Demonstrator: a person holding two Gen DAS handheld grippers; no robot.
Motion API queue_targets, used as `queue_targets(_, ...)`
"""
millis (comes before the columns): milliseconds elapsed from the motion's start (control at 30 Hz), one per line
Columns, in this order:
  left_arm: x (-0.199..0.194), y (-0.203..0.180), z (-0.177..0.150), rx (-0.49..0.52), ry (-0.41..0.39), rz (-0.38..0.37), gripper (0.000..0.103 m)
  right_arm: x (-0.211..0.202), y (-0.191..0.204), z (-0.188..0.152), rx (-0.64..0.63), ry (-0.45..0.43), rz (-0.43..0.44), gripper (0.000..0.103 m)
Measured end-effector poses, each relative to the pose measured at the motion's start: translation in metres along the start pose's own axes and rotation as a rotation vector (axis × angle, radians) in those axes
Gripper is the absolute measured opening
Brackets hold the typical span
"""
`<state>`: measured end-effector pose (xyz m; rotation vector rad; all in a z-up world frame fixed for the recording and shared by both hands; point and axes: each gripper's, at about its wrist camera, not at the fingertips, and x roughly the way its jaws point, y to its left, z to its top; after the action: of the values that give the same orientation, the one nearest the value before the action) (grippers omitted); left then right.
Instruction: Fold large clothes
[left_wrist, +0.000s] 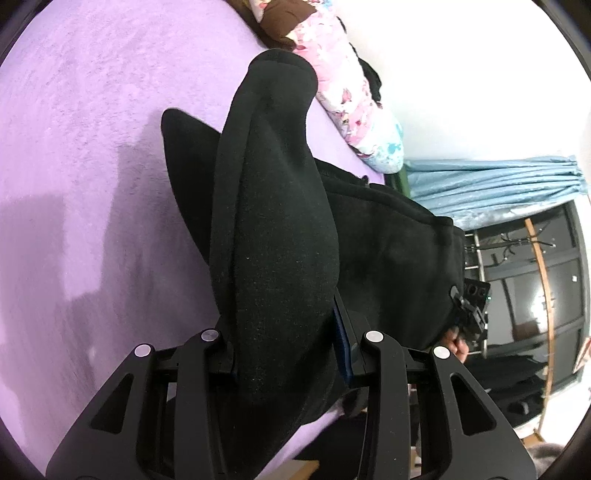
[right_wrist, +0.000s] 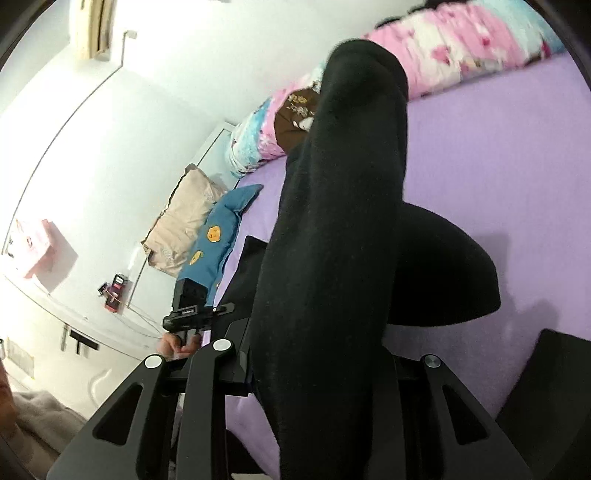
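A: We've got the black garment (left_wrist: 280, 229) bunched in both grippers, raised off the purple bed (left_wrist: 92, 147), with part of it trailing onto the sheet.

B: Left gripper (left_wrist: 288, 354) is narrow, pads clamped on thick fabric. The right gripper (right_wrist: 317, 362) pinches its own bunch.

A: So, by our reading, we're mid-lift for a fold.

B: Next we'd carry both edges across evenly and lay them flat near the pink quilt (left_wrist: 351, 96), keeping tension equal.
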<state>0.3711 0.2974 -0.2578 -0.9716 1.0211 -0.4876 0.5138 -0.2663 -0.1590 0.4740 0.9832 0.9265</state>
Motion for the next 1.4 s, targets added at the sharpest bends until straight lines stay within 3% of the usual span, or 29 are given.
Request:
queue_targets(100,-0.011,-0.03,-0.003,0.033,-0.012,0.001,0.034,-0.018,0.028,0.002,-0.058,-0.011,0.002,0.027)
queue_targets(267,-0.03,-0.092,-0.011,0.105,-0.032,-0.001,0.035,-0.085,0.048,0.009,-0.102,-0.07,0.028,0.027)
queue_targets(533,-0.028,-0.179,-0.032,0.2,-0.032,-0.011,0.035,-0.174,0.046,-0.007,-0.093,-0.164,0.029,0.027)
queue_targets(667,-0.003,-0.209,-0.05,0.223,-0.003,-0.014,0.034,-0.219,0.035,-0.028,-0.093,-0.185,0.007,0.028)
queue_targets(1133,0.141,-0.311,-0.098,0.296,0.154,-0.06,0.034,-0.35,0.016,-0.099,-0.009,-0.298,-0.1,0.028)
queue_targets(1400,0.207,-0.344,-0.131,0.311,0.206,-0.076,0.035,-0.415,-0.013,-0.135,0.064,-0.347,-0.174,0.028)
